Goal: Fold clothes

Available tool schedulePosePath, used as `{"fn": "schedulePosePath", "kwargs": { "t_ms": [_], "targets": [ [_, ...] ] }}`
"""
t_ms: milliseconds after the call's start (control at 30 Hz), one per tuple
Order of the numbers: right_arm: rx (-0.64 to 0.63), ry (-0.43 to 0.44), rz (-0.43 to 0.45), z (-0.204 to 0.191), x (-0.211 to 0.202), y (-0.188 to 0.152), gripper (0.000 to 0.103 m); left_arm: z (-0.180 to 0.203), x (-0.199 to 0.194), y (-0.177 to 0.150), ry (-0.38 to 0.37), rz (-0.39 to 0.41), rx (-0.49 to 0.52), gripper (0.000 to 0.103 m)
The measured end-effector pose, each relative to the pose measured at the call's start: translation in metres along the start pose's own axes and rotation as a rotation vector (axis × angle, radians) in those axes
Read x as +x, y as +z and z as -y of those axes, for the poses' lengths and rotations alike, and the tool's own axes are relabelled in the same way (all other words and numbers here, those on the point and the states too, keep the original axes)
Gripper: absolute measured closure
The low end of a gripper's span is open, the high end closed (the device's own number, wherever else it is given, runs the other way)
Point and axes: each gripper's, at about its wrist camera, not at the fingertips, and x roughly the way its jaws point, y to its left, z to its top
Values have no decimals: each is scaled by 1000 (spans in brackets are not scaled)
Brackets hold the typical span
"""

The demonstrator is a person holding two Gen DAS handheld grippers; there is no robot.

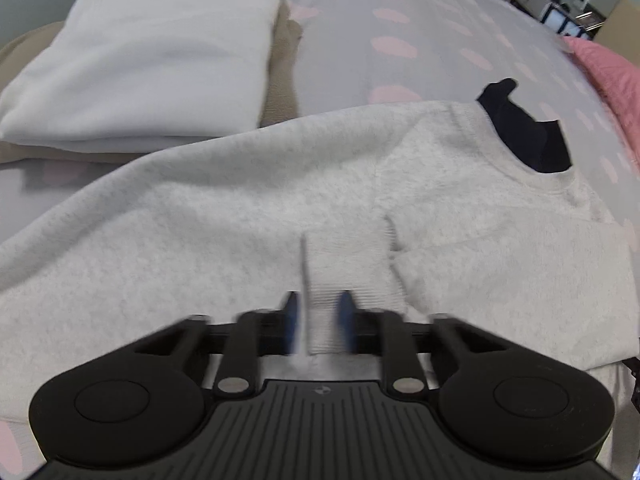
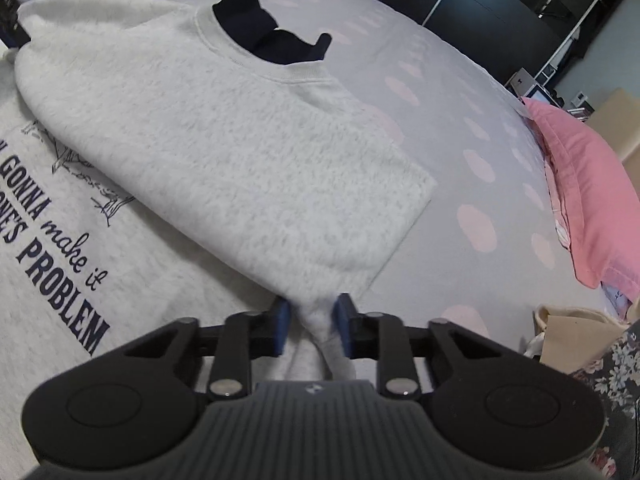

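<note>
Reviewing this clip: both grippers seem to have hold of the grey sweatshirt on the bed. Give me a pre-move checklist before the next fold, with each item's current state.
1. Left gripper has the ribbed cuff between its fingers: ok, though the view is blurred.
2. Right gripper pinches a bunched part of the grey sweatshirt: ok.
3. Folded-over panel lies flat: ok.
4. Bedspread beside the sweatshirt is free: ok.
5. Folded white stack sits apart from the sweatshirt: ok.
6. Grip firmness: cannot tell.
</note>
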Motion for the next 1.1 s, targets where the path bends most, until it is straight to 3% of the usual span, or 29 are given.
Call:
{"fn": "schedulePosePath", "kwargs": {
  "t_ms": [100,233,333,433,567,667,733,800,867,967,1100],
  "targets": [
    [65,-1,21,9,-7,1,90,8,-8,4,14,56,11,99],
    [130,-73,44,20,-18,6,93,13,-27,12,-49,116,-12,100],
    [183,-118,4,31,-17,0,94,21,-29,13,-69,101,0,103],
    [262,-51,-54,41,-3,-11,94,31,-12,6,28,29,54,103],
    [271,15,-98,41,8,-17,92,29,-9,6,18,29,54,103],
    [249,21,-113,40,4,-12,78,27,-8,6,0,36,51,101],
    [266,47,-121,45,-6,-10,61,25,-7,7,-11,40,48,87],
    [301,91,-134,52,-19,-9,57,24,-7,7,-23,45,46,76],
    [335,140,-123,60,-36,-8,54,23,-6,7,-35,50,44,73],
    [405,157,-58,75,-54,-1,44,21,-3,8,-56,47,38,72],
    [547,149,-35,104,-36,13,45,26,9,4,-97,23,38,72]
  ]
}}
